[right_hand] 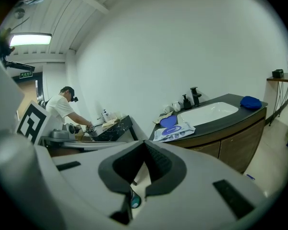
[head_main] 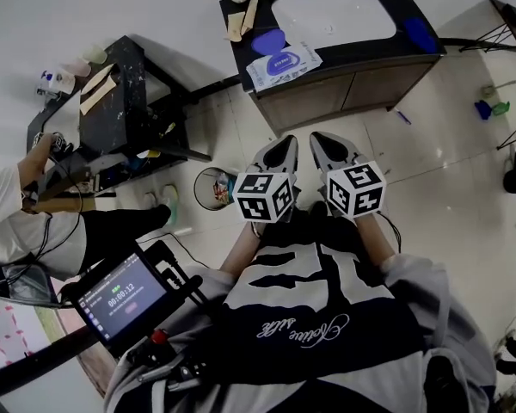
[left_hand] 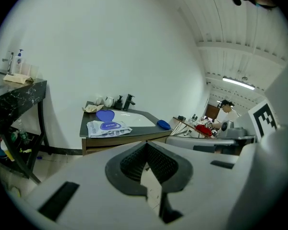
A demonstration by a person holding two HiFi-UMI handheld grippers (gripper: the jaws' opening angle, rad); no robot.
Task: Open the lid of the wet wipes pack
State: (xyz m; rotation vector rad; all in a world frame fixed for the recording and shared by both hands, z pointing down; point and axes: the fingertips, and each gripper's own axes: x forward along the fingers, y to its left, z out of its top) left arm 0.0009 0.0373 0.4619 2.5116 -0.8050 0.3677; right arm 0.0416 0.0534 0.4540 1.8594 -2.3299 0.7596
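Note:
The wet wipes pack point(head_main: 282, 65) lies flat on the dark vanity counter point(head_main: 417, 54), left of the white basin. Its blue lid point(head_main: 268, 41) is flipped up and back. The pack point(left_hand: 108, 127) and its lid point(left_hand: 105, 115) also show far off in the left gripper view, and the pack point(right_hand: 174, 132) and lid point(right_hand: 168, 120) likewise in the right gripper view. My left gripper point(head_main: 279, 149) and right gripper point(head_main: 327, 144) hang side by side over the floor, well short of the counter. Both the left gripper point(left_hand: 146, 147) and the right gripper point(right_hand: 145, 145) are shut on nothing.
A white basin point(head_main: 335, 15) with a black faucet point(left_hand: 128, 101) and cups sits in the counter, with a blue object point(head_main: 421, 34) at its right end. A black marble side table point(head_main: 112, 101) stands to the left with a person beside it. A small bin point(head_main: 213, 188) sits on the floor.

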